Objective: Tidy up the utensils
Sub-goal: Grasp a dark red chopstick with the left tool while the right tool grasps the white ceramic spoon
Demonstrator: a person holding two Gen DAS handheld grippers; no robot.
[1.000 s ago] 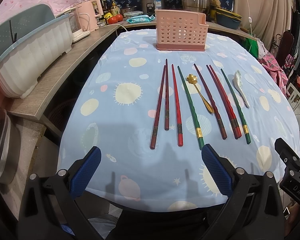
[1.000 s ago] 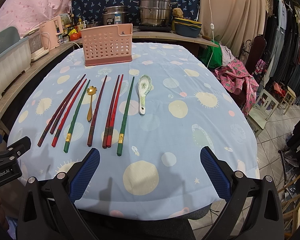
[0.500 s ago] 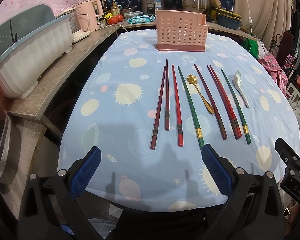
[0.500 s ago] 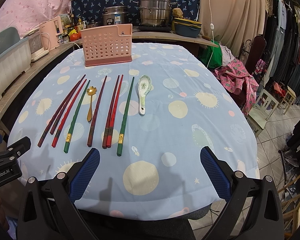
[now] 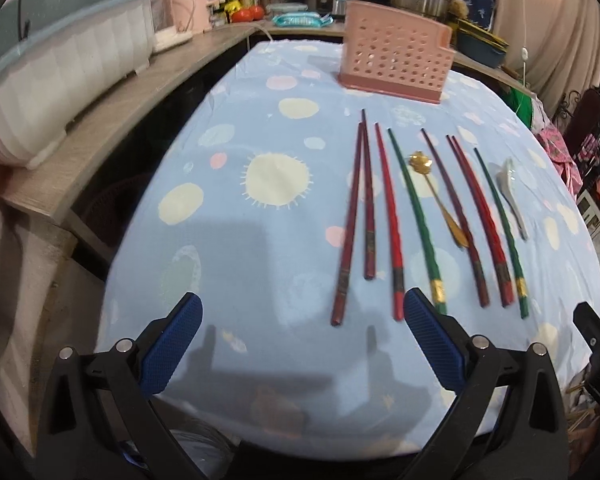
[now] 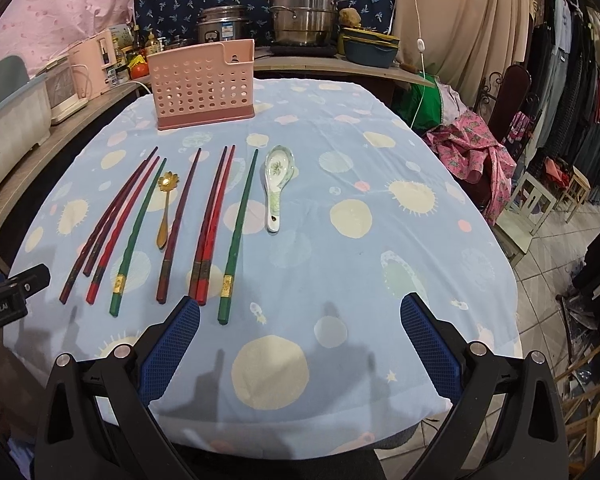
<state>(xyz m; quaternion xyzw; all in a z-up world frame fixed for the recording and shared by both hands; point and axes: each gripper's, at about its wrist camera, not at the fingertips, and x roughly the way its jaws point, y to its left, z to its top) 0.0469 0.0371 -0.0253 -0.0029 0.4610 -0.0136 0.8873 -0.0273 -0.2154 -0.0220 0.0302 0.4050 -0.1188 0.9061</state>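
Now both grippers hover over the near edge of the worktop (image 6: 380, 240), left gripper (image 5: 302, 344) and right gripper (image 6: 300, 344) each with jaws apart and empty. Chopsticks (image 6: 236, 232) lie in a row beside a gold spoon (image 6: 165, 208) and white spoon (image 6: 277, 184). Behind them stands the pink basket (image 6: 202, 84).

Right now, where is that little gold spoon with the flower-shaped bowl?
In the right wrist view the gold spoon lies flat on the tablecloth, left of centre, between a green chopstick and a dark red chopstick.
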